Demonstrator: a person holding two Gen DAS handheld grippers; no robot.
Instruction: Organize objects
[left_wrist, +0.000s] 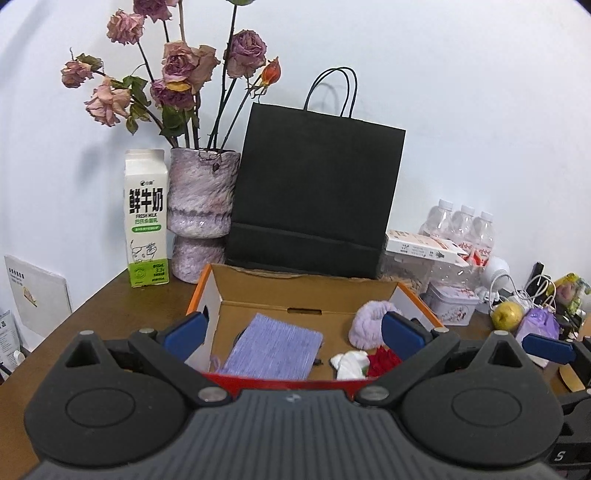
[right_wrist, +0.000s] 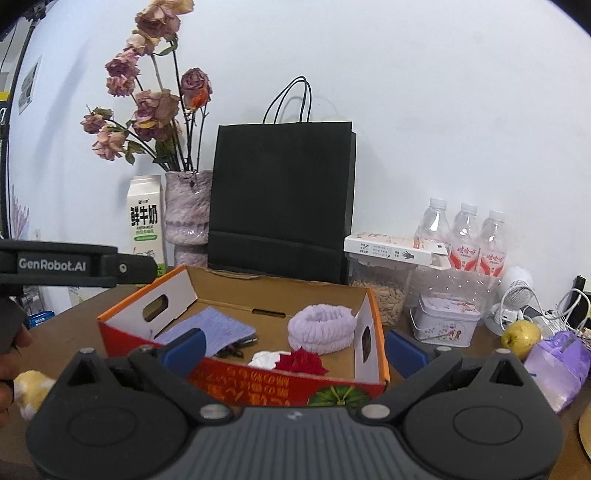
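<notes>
Cardboard, orange-edged and red-fronted, forms the open shallow box on our brown wooden table. Inside it we see a flat lilac knitted cloth, a fluffy lavender headband and a red fabric rose. Our left gripper and right gripper are both spread wide, holding nothing.

An orange-edged cardboard box, red on its front with white lettering and a green striped watermelon print, is seen with a brown inside and white side flaps. Inside it are shown a lilac ribbed cloth, a fluffy lavender band, a white cloth and a red flower. Behind are seen a black paper bag, a mottled purple-and-white vase of faded pink roses, a white-and-green milk carton, 3 clear bottles with red labels, and a yellow-green apple.
</notes>
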